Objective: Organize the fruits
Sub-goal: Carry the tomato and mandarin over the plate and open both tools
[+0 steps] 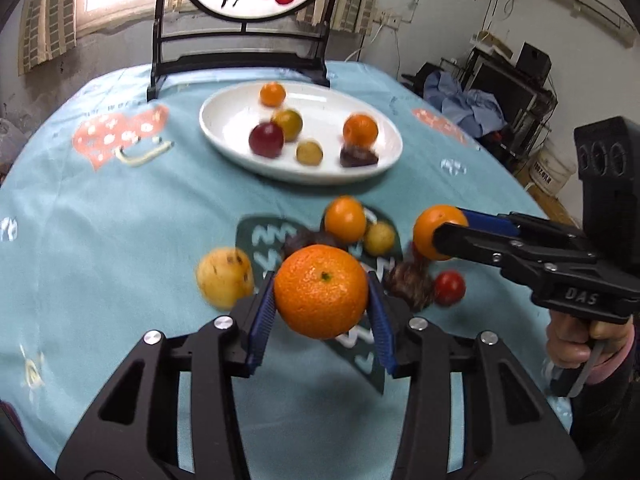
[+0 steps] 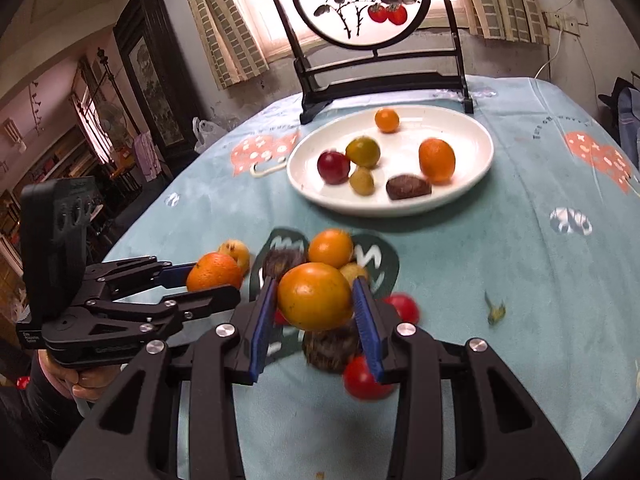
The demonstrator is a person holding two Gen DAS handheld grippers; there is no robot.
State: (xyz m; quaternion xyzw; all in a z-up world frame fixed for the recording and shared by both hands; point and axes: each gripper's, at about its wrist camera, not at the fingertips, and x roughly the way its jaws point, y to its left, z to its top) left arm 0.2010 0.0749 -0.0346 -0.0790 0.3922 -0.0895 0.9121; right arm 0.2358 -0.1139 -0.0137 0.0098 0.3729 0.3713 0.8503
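My left gripper (image 1: 321, 298) is shut on a large orange mandarin (image 1: 321, 291) and holds it above the loose fruit pile; it also shows in the right wrist view (image 2: 214, 280). My right gripper (image 2: 316, 298) is shut on a smooth orange fruit (image 2: 315, 295), seen in the left wrist view too (image 1: 438, 236). A white plate (image 1: 224, 120) farther back holds several fruits: oranges, a red one, yellow-green ones and a dark brown one. Loose on the cloth lie a yellow pear (image 1: 225, 277), an orange (image 1: 345, 218), dark brown fruits (image 2: 330, 350) and red tomatoes (image 2: 365, 378).
A blue-green tablecloth (image 1: 100, 220) covers the round table. A black-framed round painted screen (image 1: 244, 20) stands behind the plate. Clutter and electronics (image 1: 504, 92) stand beyond the table's right side. A small scrap (image 2: 495, 312) lies on the cloth to the right.
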